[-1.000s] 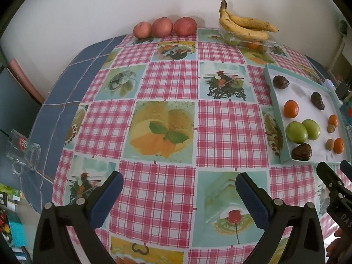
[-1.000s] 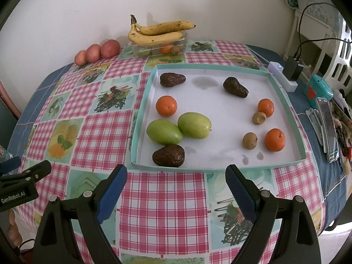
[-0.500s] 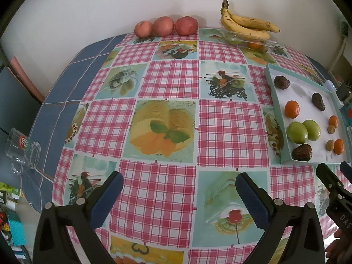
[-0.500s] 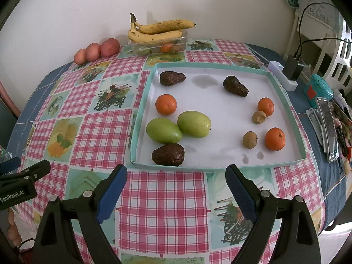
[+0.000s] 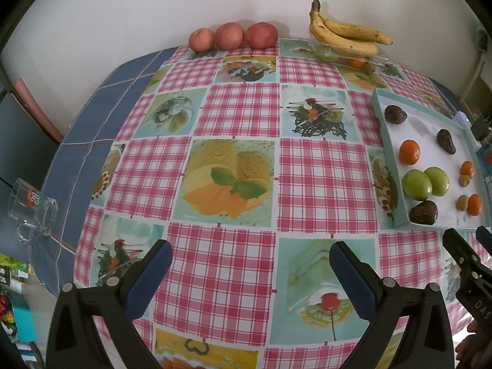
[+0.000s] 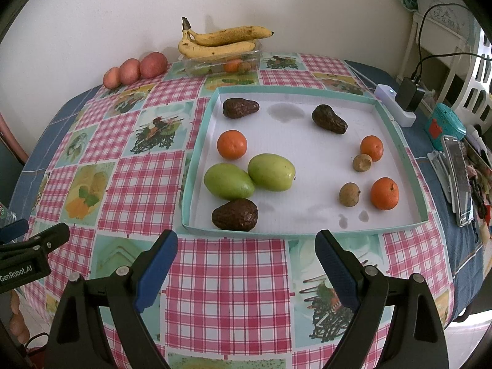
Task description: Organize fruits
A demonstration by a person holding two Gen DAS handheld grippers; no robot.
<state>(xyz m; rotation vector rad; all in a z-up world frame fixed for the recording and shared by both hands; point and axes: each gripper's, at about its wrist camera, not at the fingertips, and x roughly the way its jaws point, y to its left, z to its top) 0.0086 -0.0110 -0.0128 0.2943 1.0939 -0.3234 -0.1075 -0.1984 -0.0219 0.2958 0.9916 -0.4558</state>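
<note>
Left gripper (image 5: 247,264) spread wide and empty, hovering over the near edge of the checked tablecloth (image 5: 326,178). Right gripper (image 6: 246,255) likewise gaping, gripping nothing, poised just short of the tray's (image 6: 196,166) near rim. In the tray: two green fruits (image 6: 249,176) touching near the left wall, a dark avocado (image 6: 235,214) at the near-left corner, two more dark ones (image 6: 240,107) along the far side, three oranges (image 6: 231,144), two small brown fruits (image 6: 349,194) toward the right. Bananas (image 6: 221,43) atop a clear container at the table's far edge, three apples (image 6: 135,69) lined up left of them.

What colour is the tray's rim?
Pale teal rim, white inside; clearest in the right wrist view.
</note>
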